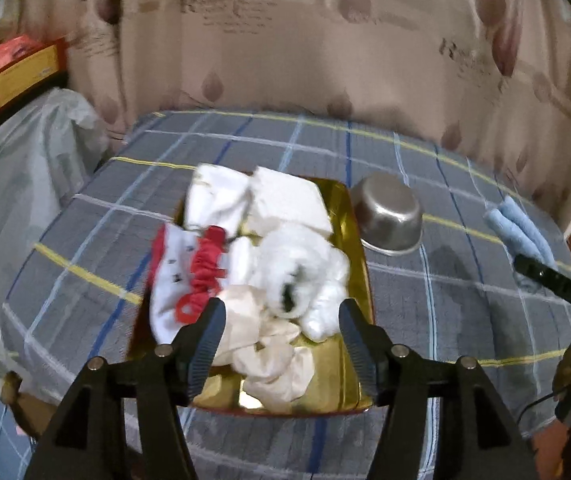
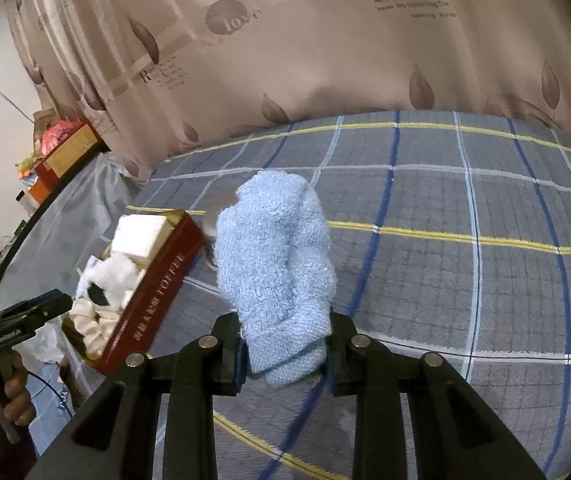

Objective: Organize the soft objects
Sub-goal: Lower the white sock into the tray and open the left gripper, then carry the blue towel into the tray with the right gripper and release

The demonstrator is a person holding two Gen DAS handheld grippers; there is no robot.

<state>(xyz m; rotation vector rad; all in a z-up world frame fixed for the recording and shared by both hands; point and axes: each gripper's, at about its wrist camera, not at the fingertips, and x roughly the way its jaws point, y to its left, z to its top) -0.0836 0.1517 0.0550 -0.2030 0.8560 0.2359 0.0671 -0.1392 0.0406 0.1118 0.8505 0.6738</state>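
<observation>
my right gripper (image 2: 285,354) pinches the blue towel (image 2: 275,264) upright above the bed (image 2: 465,280), the box (image 2: 153,292) of soft things lying to its left by the bed's left edge, under my spread, empty left gripper (image 1: 281,320).

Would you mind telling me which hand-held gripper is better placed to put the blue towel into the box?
The right hand-held gripper: it is already clamped on the blue towel, beside the box. The left hand-held gripper hangs open and empty over the box.
</observation>
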